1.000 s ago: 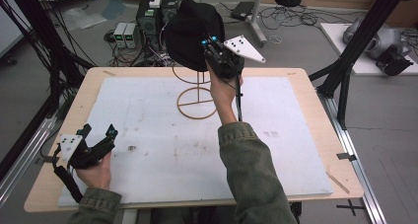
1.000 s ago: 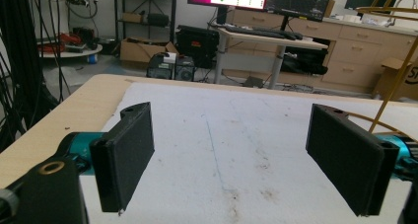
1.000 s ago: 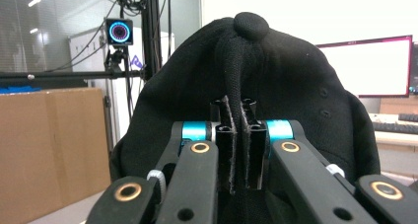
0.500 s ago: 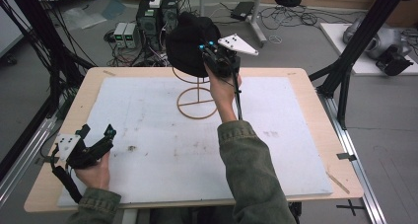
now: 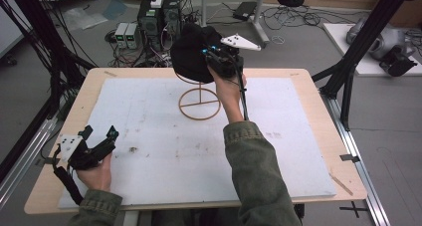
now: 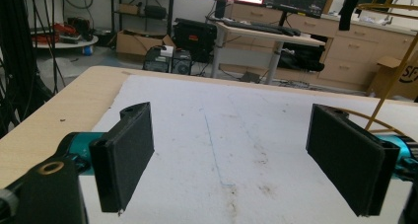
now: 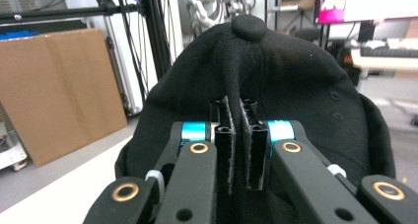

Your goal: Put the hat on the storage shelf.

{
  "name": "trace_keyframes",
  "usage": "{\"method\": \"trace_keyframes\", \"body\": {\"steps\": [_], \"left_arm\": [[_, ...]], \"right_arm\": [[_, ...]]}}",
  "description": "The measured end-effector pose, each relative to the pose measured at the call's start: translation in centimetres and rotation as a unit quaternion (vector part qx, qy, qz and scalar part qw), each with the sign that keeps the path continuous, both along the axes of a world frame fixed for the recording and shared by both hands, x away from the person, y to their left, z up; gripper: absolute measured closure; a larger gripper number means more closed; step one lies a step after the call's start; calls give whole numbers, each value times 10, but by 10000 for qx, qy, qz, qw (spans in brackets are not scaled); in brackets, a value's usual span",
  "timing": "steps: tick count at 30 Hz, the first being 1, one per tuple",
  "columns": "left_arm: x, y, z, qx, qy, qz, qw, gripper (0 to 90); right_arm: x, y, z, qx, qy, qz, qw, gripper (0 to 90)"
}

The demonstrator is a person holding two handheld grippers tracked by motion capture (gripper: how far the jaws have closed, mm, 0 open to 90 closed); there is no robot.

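I am working two hand-held grippers at a worktop (image 5: pixel 298 86) covered by a white mat (image 5: pixel 164 136); everything below is placed relative to the gold wire stand (image 5: pixel 200 102) that rises from the far middle of that mat.

My right gripper (image 5: pixel 215 56) is raised at the top of the stand, and its fingers (image 7: pixel 222 135) are pressed together on a pinched fold of a black cap (image 5: pixel 191 52); in the right gripper view the fabric ridge runs up between the two pads toward the button on the crown, so the grip is on cloth only, not on the wire; I judge that pinching the crown this way lets the cap hang round and open below, which suits settling it over the hoop at the top of the stand or lifting it clear; whether the cap already rests its weight on the hoop I cannot tell, since the cap covers it.

My left gripper (image 5: pixel 99 145) sits low, well to the near left of the stand, close above the mat; its fingers (image 6: pixel 123 157) stand wide apart with nothing between them, and the left gripper view looks across bare mat toward the base ring of the stand; I take it as parked out of the way, ready to steady the base if it tips.
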State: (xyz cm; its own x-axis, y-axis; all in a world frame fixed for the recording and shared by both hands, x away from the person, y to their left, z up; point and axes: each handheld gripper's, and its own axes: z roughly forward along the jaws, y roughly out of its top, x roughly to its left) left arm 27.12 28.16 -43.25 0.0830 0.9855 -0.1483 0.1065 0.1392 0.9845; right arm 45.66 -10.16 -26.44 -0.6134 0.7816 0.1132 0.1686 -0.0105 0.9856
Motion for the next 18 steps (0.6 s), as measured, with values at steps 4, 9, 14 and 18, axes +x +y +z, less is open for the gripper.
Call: {"method": "trace_keyframes", "body": {"steps": [4, 9, 14, 18], "left_arm": [[0, 0, 0, 3, 13, 7, 10000, 186], [0, -1, 0, 17, 43, -15, 10000, 186], [0, 1, 0, -22, 29, 12, 10000, 185], [1, 0, 0, -41, 37, -1, 10000, 186]], "right_arm": [[-1, 3, 0, -172, 18, 2, 9999, 866], [-1, 6, 2, -245, 95, -43, 9996, 859], [-1, 7, 2, -271, 99, -73, 9996, 848], [-1, 7, 2, -226, 136, -162, 9995, 641]]}}
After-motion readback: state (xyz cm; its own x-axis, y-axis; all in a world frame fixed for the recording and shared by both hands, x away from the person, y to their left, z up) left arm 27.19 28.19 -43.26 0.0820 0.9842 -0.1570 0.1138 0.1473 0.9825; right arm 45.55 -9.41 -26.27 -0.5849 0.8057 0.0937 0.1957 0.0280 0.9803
